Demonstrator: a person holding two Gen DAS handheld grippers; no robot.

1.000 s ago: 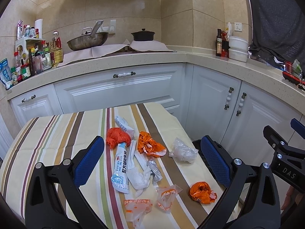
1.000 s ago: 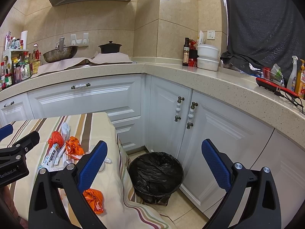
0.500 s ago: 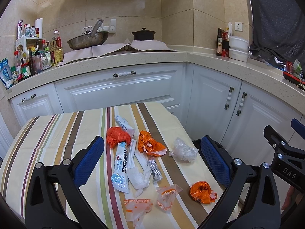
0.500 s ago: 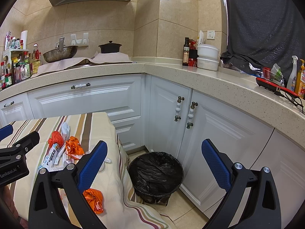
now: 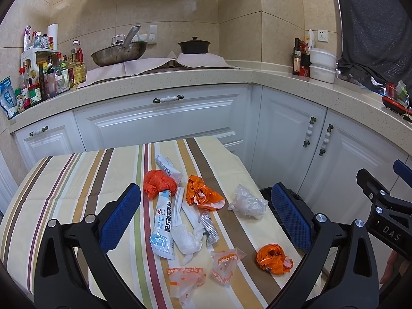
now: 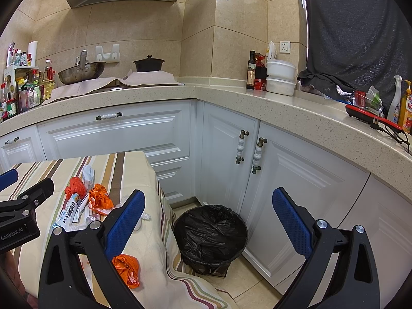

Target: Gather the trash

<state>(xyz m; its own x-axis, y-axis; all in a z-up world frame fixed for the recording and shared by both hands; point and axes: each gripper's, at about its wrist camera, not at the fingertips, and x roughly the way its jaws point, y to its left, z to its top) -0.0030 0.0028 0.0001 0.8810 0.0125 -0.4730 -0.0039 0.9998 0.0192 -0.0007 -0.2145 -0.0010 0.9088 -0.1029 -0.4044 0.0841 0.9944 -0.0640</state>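
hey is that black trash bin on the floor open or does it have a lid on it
Open. The right wrist view looks straight down into the trash bin: no lid, just the crumpled black liner over its rim. No trash is visible inside.

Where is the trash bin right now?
The black-lined trash bin stands on the floor in the right wrist view, just right of the striped table, before the white corner cabinets.

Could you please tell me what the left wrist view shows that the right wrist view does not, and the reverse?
Only the left wrist view shows the crumpled clear bag and the two orange-printed clear wrappers at the near edge. Only the right wrist view shows the whole black-lined bin on the floor beside the table, and the spray bottle. Both show the striped tablecloth, the toothpaste tube, orange bags and the wok.
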